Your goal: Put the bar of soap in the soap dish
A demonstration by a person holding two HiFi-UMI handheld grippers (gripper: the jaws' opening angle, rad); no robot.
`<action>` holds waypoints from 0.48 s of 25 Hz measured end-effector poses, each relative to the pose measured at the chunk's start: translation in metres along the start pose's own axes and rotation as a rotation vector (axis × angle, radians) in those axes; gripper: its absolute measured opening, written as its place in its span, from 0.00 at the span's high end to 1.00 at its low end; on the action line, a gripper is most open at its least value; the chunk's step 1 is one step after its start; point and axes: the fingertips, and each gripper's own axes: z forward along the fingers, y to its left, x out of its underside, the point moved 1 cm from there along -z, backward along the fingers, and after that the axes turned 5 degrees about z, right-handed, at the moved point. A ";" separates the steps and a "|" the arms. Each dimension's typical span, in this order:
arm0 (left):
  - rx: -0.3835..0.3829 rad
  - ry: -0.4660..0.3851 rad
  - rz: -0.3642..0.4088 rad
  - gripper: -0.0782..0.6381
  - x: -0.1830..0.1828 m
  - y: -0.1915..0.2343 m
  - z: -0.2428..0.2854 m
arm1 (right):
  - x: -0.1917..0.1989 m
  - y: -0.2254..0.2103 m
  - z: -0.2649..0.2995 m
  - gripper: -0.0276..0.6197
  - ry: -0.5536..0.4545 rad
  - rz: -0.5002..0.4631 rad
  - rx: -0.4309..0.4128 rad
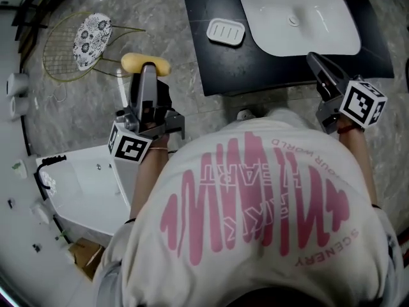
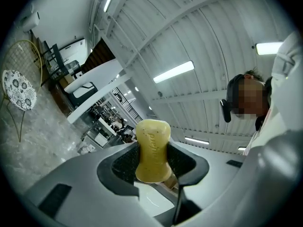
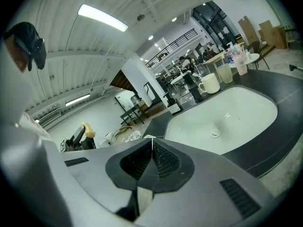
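Left gripper clamps the soap over open floor, left of the counter. Right gripper, jaws together, sits at the counter's near edge. The soap dish lies bare beside the sink.

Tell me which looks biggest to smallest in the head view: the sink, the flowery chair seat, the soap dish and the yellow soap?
Sink
Flowery chair seat
Soap dish and yellow soap look about alike; the soap is held up nearer the camera, so I can't rank them.
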 end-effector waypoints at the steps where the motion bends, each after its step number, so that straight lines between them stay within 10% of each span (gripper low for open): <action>1: 0.002 0.010 -0.006 0.63 0.004 0.003 0.002 | 0.001 -0.001 0.001 0.93 -0.002 0.000 0.000; 12: 0.033 0.129 -0.015 0.63 0.043 0.030 0.031 | 0.024 -0.017 0.001 0.93 0.011 0.039 0.065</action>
